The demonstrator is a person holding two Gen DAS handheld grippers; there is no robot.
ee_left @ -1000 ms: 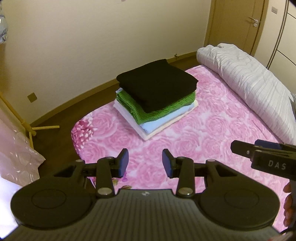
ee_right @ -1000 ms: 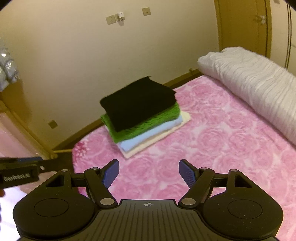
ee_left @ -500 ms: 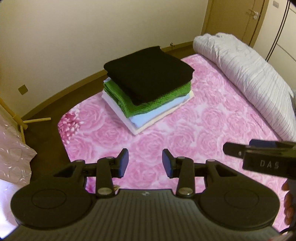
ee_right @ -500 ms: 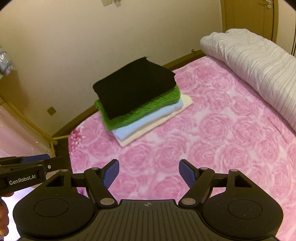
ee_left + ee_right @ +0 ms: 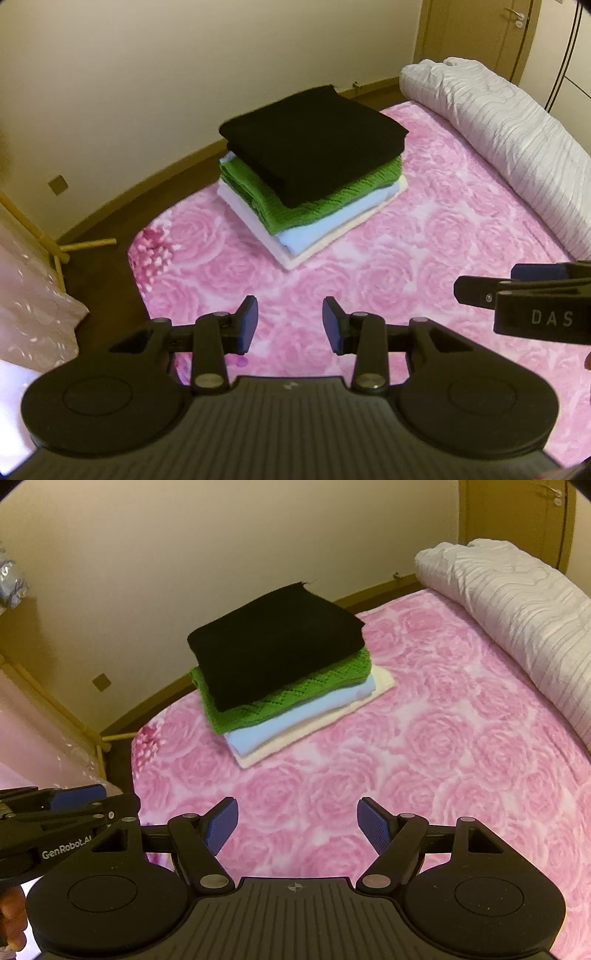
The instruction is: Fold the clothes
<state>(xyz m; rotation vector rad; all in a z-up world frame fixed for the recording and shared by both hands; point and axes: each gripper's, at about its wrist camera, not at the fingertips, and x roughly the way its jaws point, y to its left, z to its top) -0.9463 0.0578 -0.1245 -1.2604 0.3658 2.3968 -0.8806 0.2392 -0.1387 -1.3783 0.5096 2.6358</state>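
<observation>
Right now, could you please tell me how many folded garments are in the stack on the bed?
4, in one stack: black on top, green knit beneath, then light blue, and cream on the pink bedspread. Thinner layers between them could be hidden.

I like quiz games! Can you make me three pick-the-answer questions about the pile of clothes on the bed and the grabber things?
1. Where is the black garment?
A. on top of the pile
B. on the floor
C. under the quilt

2. How many folded pieces are stacked?
A. two
B. four
C. seven

3. What is between the right gripper fingers?
A. a sock
B. the green knit
C. nothing

Answers: 1 A, it lies above the green knit. 2 B, black, green, light blue and cream layers show. 3 C, only the pink bedspread shows in the gap.
</observation>
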